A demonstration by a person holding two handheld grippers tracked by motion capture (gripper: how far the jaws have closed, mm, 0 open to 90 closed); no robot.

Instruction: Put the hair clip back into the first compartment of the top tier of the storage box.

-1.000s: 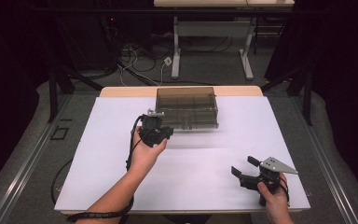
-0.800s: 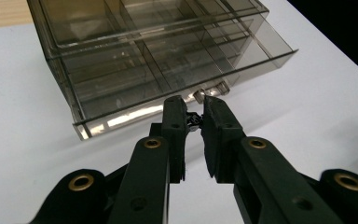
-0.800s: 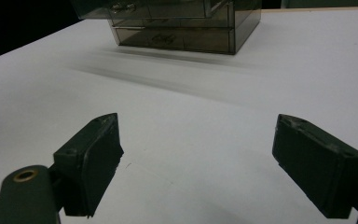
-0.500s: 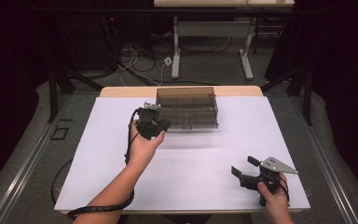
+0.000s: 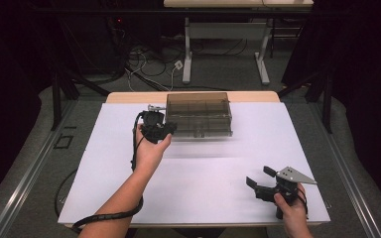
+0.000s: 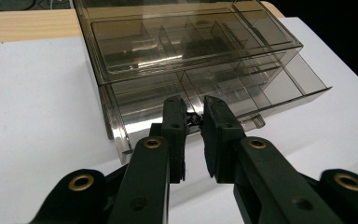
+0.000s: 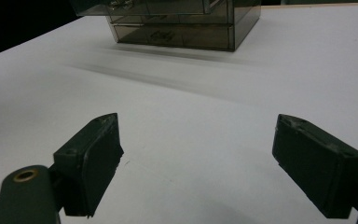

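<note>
1. A smoky translucent drawer box (image 5: 199,114) stands at the upper middle of the high view, on the far part of the white table (image 5: 203,193). In the left gripper view it takes up the upper half of the frame.
2. The left gripper (image 6: 193,116) sits at the box's left front corner in the high view. Its jaws are nearly closed, with only a narrow gap between them.
3. In the left gripper view the jaw tips are pinched on something small and dark at the front edge of the lower drawer (image 6: 223,98). It appears to be the drawer's pull tab, though it is too small to name for certain.
4. That lower drawer seems to stand slightly out from the box body, its compartments visible through the plastic. What lies in them cannot be told.
5. The right gripper (image 5: 260,179) rests at the lower right of the high view, well apart from the box. Its jaws stand wide apart with nothing between them.
6. The step in hand looks like working the lower drawer by its front edge.
7. The next move probably calls for a straight, level pull or push along the drawer's run. The free gripper may need to steady the light box so it does not slide.
</note>
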